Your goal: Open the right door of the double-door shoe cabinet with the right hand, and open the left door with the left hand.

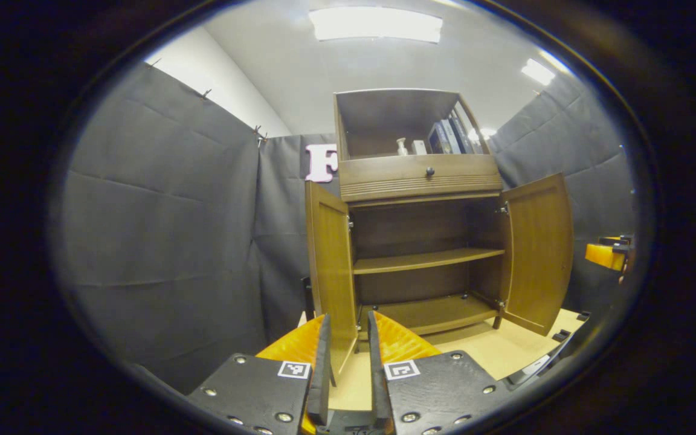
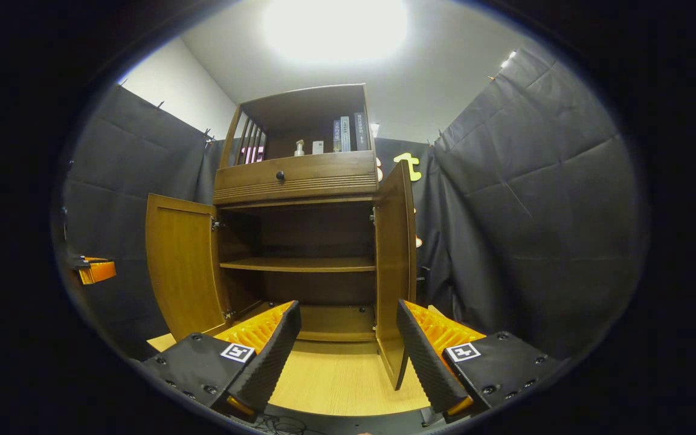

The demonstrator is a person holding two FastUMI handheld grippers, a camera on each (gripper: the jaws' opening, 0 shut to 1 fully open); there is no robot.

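One tall brown wooden shoe cabinet [image 2: 299, 241] is standing on a pale wooden floor board [image 2: 336, 380], and its two lower doors are both hanging open. The brown wooden left door [image 1: 331, 272] is swinging out toward the left gripper [image 1: 348, 368], whose two black ridged fingers are sitting close together with only a thin gap; the door's lower edge is showing in that gap, but I cannot tell if the fingers are pressing on it. The brown wooden right door [image 2: 395, 266] is sticking out edge-on, just beside the right gripper [image 2: 348, 350], whose two fingers are spreading wide and holding nothing. Inside the cabinet, one flat middle shelf [image 2: 299, 264] and one bottom shelf [image 2: 336, 329] are showing. Above the doors, one drawer with a small dark round knob [image 2: 280, 176] is sitting shut. On the open top shelf, one small white pump bottle [image 2: 299, 148] and about three upright books [image 2: 348, 133] are standing. Between the two open doors there is free room in front of the shelves. Black cloth walls [image 2: 535, 211] are closing in on both sides, and bright ceiling lights [image 1: 375, 24] are shining above.
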